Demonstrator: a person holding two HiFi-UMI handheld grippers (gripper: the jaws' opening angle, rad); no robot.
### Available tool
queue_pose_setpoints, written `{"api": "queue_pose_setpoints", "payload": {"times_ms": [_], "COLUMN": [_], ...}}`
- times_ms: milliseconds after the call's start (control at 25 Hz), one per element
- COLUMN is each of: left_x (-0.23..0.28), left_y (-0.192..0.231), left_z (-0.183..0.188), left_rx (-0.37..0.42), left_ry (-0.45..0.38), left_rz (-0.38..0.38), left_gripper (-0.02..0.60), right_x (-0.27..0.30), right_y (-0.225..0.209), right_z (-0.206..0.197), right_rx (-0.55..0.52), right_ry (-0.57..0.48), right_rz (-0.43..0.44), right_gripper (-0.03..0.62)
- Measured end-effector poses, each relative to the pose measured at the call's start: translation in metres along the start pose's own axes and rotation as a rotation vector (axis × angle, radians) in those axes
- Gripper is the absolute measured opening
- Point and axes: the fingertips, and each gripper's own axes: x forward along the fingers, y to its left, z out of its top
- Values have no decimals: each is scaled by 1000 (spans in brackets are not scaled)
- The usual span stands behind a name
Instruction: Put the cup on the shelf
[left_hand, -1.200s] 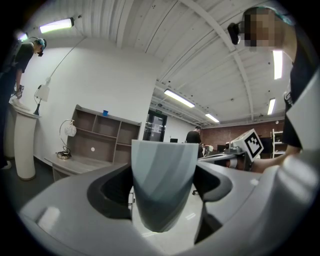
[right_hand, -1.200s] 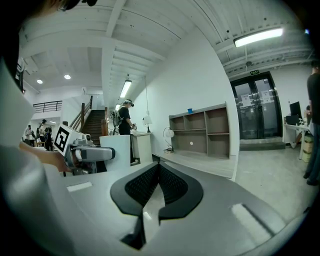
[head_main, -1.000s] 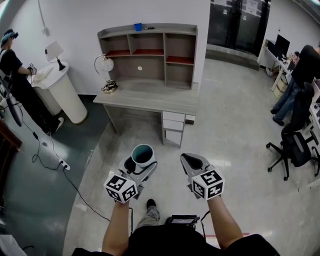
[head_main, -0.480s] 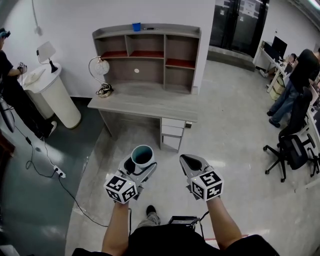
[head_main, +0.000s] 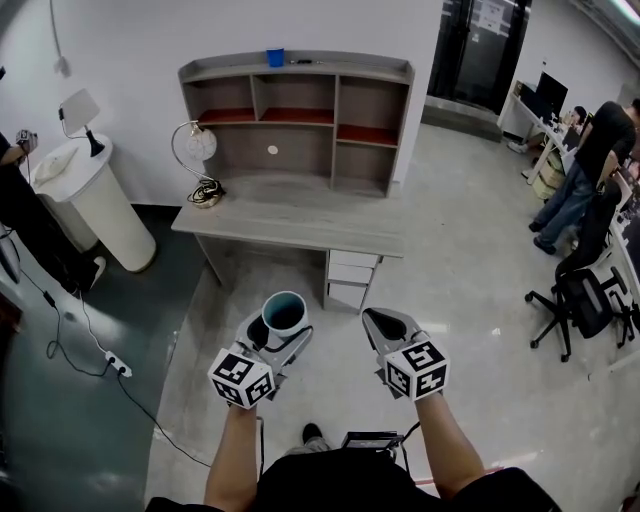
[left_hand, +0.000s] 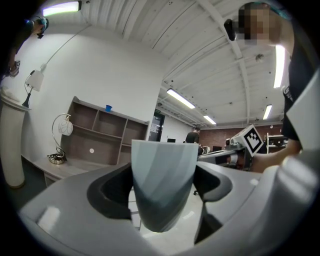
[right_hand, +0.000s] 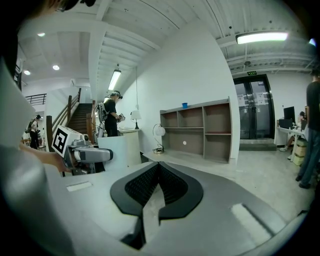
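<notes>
Carry step. Left gripper fingers clamp cup upright, over floor, well short of shelf. Right gripper fingers together, empty. Next, likely: approach counter, lift cup into a compartment.

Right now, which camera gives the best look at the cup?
The left gripper view: the cup fills the middle, upright, its side gripped between the left hand-held gripper's jaws. The head view shows it small, from above, mostly its open mouth. The right gripper view doesn't show it.
</notes>
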Motion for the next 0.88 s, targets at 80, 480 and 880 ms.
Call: {"api": "queue_pose_setpoints", "payload": {"times_ms": [80, 480, 880], "left_x": [-1, 2, 14], "left_y": [15, 53, 81], "left_z": [2, 5, -2], "left_rx": [5, -2, -21], "left_ry": [6, 10, 26], "left_rz": [-3, -24, -11], "left_gripper": [370, 370, 370], "right_x": [10, 49, 82], "right_y": [-2, 5, -2], "right_z": [4, 7, 3], "right_rx": [5, 15, 25], "right_ry": [-4, 14, 32], "right_rz": [-18, -34, -17], "right_gripper": [14, 14, 13]}}
